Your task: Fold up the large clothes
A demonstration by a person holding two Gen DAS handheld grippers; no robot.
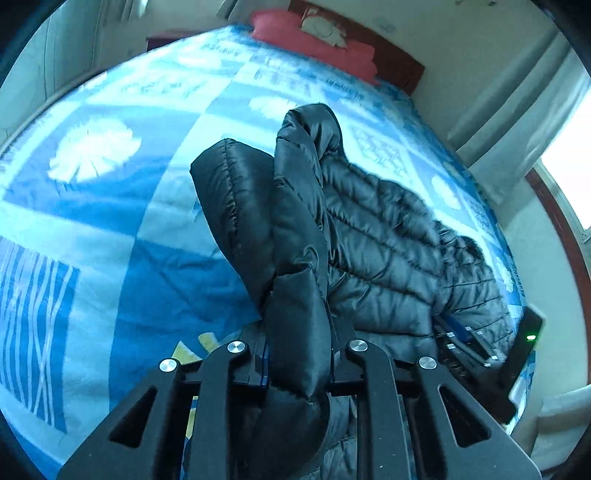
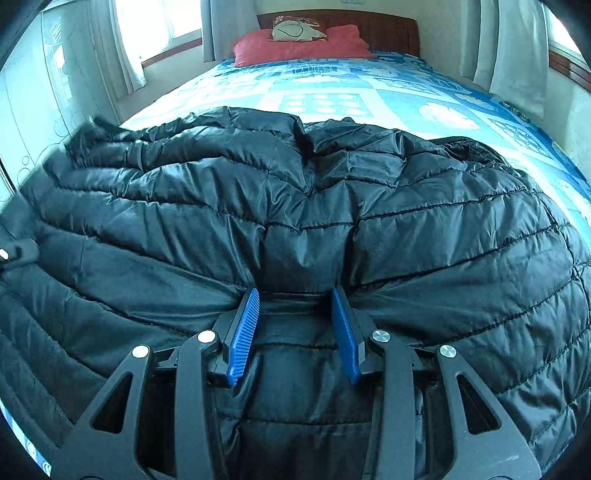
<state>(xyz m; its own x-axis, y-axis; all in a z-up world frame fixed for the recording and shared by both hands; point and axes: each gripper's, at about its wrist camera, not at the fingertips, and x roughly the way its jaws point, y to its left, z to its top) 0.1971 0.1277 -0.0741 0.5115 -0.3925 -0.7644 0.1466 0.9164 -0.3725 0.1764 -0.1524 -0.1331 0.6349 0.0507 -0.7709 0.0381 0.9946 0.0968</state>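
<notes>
My left gripper is clenched on a thick fold of the black padded jacket. The fold fills the whole gap between the jaws and hides the pads, and the cloth stands up from the jaws, lifted off the bed, with a sleeve or edge part rising behind it. The rest of the jacket lies to the right on the blue and white bedcover, near the right edge of the bed.

My right gripper has its two blue pads pushed into the jacket, one on each side of a bunch of cloth. The cloth is gathered and wrinkled between them, so this gripper is grasping the jacket too. From this view the jacket is spread wide over the near part of the bed and covers most of the picture.

At the far end of the bed lies a red pillow against a dark wooden headboard. Curtains hang beside the windows.
</notes>
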